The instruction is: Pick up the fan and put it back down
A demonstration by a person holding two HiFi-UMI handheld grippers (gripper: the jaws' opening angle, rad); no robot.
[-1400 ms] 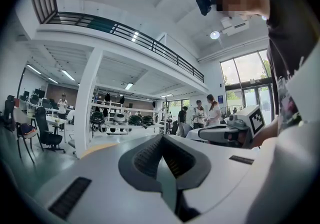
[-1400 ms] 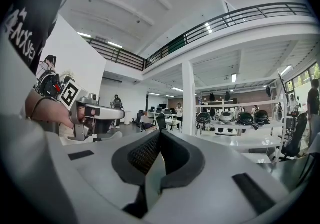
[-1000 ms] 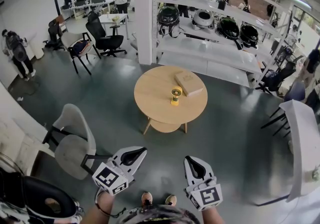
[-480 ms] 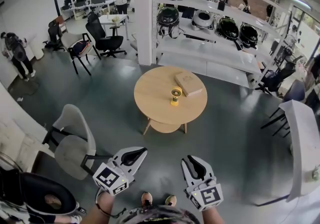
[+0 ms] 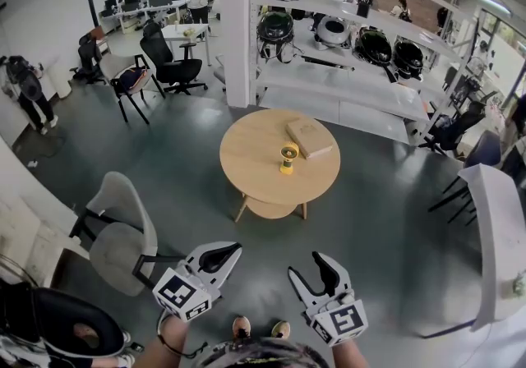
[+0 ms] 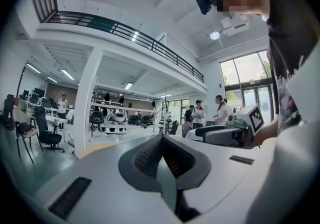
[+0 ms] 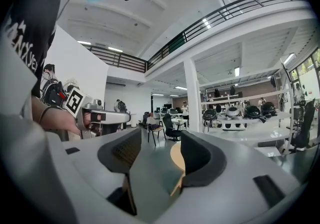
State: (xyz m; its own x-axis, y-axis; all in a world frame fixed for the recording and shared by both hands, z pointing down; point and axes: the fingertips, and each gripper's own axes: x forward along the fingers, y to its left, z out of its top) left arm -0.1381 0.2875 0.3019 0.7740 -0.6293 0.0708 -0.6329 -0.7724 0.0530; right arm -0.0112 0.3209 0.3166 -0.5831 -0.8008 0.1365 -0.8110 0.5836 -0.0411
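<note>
The small yellow fan with a round head (image 5: 288,156) stands on the round wooden table (image 5: 246,169), just beside a flat brown box (image 5: 310,136) and far from both grippers. It looks light and easy to break, so hold its thin stem. The right gripper (image 5: 311,269) has just been opening, with nothing inside. The left gripper (image 5: 223,253) is pressed together.

I take the round wooden desk (image 5: 246,163) as my landmark. A flat brown box (image 5: 310,137) lies on its far right part. A white pillar (image 5: 237,25) and long white shelves (image 5: 345,79) stand behind it, and a pale grey chair (image 5: 119,231) stands to its near left.
</note>
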